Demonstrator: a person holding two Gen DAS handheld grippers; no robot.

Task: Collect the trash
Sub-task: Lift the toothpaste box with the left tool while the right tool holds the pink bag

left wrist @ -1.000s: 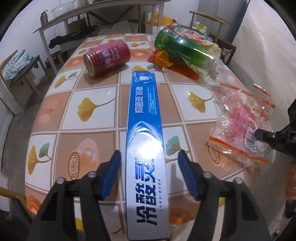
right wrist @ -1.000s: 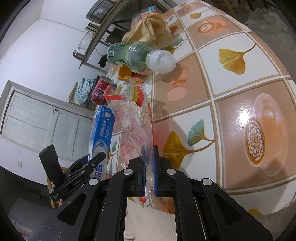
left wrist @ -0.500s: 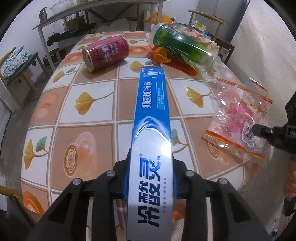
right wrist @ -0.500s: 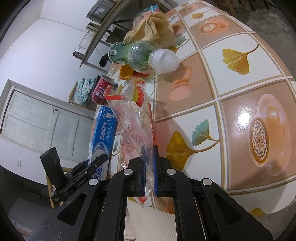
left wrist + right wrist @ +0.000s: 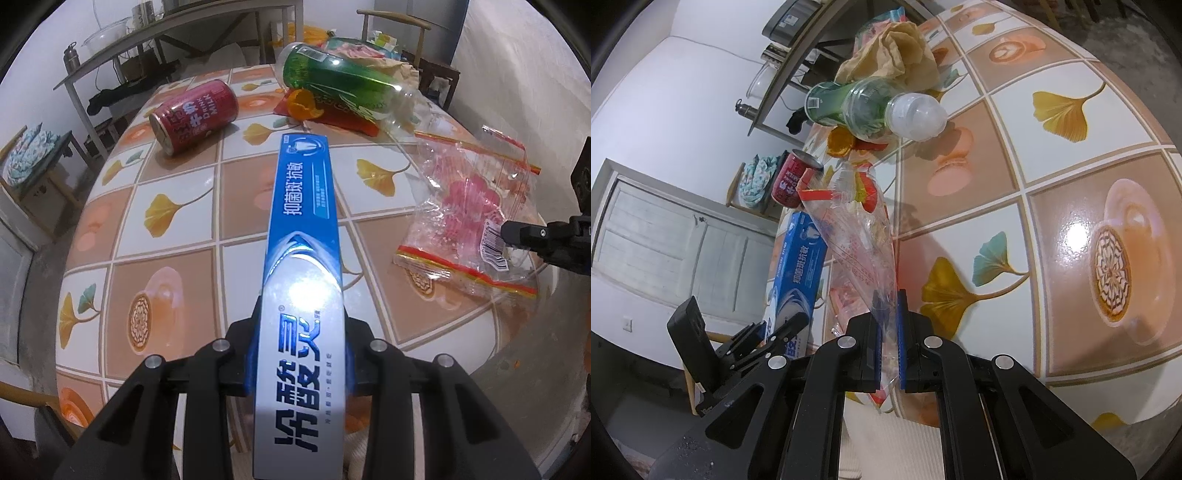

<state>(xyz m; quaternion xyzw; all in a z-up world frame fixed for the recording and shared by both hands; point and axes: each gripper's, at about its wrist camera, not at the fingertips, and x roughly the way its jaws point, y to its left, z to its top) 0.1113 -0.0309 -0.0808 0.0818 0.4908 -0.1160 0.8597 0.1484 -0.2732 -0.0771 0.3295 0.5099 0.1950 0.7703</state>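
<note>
Left gripper clamps the toothpaste box near one end, right gripper pinches the plastic bag; the long box could pivot loose.

Left gripper angled steeply down — jaws just closed, clamped; right gripper pinched nearly shut, tilted down.

**Hidden and cut off**

Toothpaste box – near end runs off the bottom edge, sides covered by pads. Plastic bag – lower corner hidden between pads. Bag label print too small to read.
</note>
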